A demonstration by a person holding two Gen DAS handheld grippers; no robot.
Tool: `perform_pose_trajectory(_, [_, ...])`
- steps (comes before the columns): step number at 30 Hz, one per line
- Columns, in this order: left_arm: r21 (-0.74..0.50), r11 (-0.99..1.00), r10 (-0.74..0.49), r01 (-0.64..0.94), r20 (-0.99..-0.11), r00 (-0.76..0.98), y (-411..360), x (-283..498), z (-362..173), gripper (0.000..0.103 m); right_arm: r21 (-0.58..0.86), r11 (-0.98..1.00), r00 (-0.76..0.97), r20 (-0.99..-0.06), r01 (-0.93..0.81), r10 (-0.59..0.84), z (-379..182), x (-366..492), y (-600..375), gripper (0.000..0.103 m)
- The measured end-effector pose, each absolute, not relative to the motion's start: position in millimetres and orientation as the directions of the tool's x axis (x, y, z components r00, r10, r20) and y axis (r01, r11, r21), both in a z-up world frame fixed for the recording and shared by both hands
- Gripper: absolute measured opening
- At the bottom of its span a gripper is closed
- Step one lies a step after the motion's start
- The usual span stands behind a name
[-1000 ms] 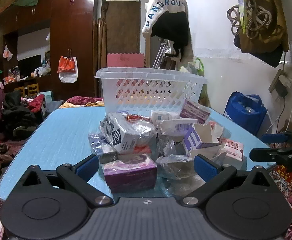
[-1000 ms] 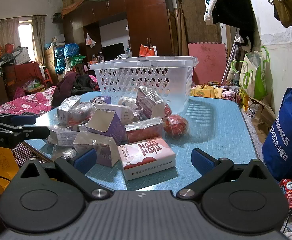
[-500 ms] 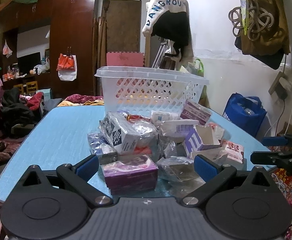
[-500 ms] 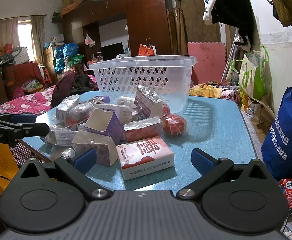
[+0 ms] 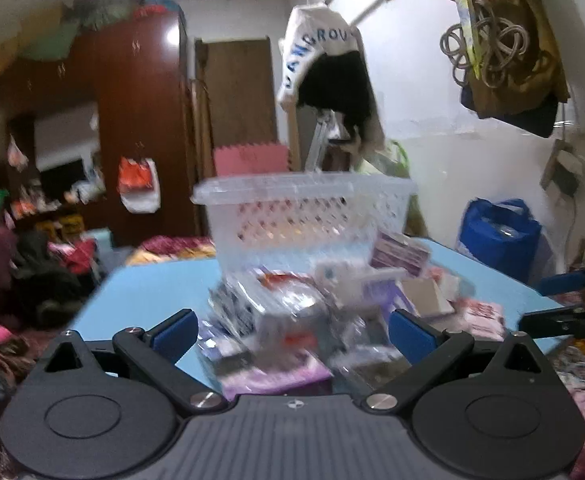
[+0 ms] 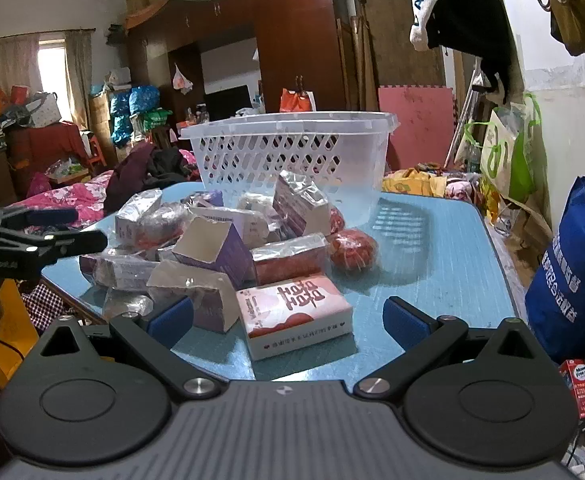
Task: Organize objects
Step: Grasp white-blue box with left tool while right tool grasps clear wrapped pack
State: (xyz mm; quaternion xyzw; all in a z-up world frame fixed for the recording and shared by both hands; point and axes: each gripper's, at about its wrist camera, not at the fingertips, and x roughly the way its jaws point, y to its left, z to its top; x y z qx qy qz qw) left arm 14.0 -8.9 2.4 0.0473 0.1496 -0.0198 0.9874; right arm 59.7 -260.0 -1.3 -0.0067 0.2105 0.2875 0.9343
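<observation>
A pile of wrapped boxes and packets (image 5: 292, 320) lies on the blue table (image 5: 144, 292) in front of a clear plastic basket (image 5: 304, 208). The left wrist view is blurred by motion. My left gripper (image 5: 291, 334) is open at the near edge of the pile, above a purple box (image 5: 276, 376). My right gripper (image 6: 288, 318) is open at the other side, its fingers either side of a pink-and-white box (image 6: 296, 312). Behind that box lie an open purple carton (image 6: 216, 252) and a red wrapped ball (image 6: 352, 248). The basket (image 6: 292, 152) stands upright.
Each gripper shows in the other's view: the right gripper (image 5: 564, 308) at the right edge, the left gripper (image 6: 32, 236) at the left edge. A blue bag (image 6: 568, 272) stands on the floor right of the table. Clothes hang on the wall above.
The left wrist view has gone blurry and the pile and basket sit lower in it, so the left gripper is moving. The right gripper has barely shifted. Both stay open.
</observation>
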Motion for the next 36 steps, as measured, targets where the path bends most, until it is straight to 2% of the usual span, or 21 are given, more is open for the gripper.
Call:
perform_pose_trajectory(6, [0.088,0.995,-0.031,0.056,-0.256,0.966,-1.3,14.6,4.5,0.103,0.16,0.851,0.813,-0.252,-0.5,0.525,4.4,55.9,-273.2,0.103])
perform_pose_trajectory(9, [0.062,0.995,-0.061,0.082,-0.291,0.955,0.8,15.1,6.6,0.103,0.139,0.861,0.808,-0.299,-0.49,0.508,6.4,60.9,-272.8,0.103])
perform_pose_trajectory(16, [-0.034,0.988,-0.151,0.148,-0.347,0.926,3.4,15.9,-2.6,0.103,0.142,0.824,0.757,-0.335,-0.548,0.561,10.7,91.5,-251.7,0.103])
perform_pose_trajectory(25, [0.035,0.979,-0.176,0.199,-0.345,0.922,-17.5,12.2,-8.6,0.099,0.158,0.827,0.747,-0.363,-0.539,0.556,17.8,148.6,-230.9,0.103])
perform_pose_trajectory(31, [-0.03,0.987,-0.16,0.159,-0.305,0.939,14.0,42.0,5.1,0.097,0.138,0.817,0.714,-0.421,-0.56,0.56,15.3,171.9,-215.3,0.083])
perform_pose_trajectory(32, [-0.03,0.987,-0.162,0.16,-0.318,0.934,17.6,51.2,4.7,0.095,0.128,0.814,0.702,-0.442,-0.566,0.558,13.9,175.1,-211.1,0.082])
perform_pose_trajectory(34, [-0.063,0.986,-0.169,0.157,-0.366,0.915,26.9,71.8,-0.5,0.09,0.127,0.806,0.683,-0.465,-0.578,0.563,10.3,178.5,-207.5,0.07])
perform_pose_trajectory(36, [-0.13,0.978,-0.205,0.166,-0.405,0.891,35.6,86.6,-7.8,0.086,0.15,0.796,0.671,-0.46,-0.586,0.581,9.5,177.5,-211.1,0.063])
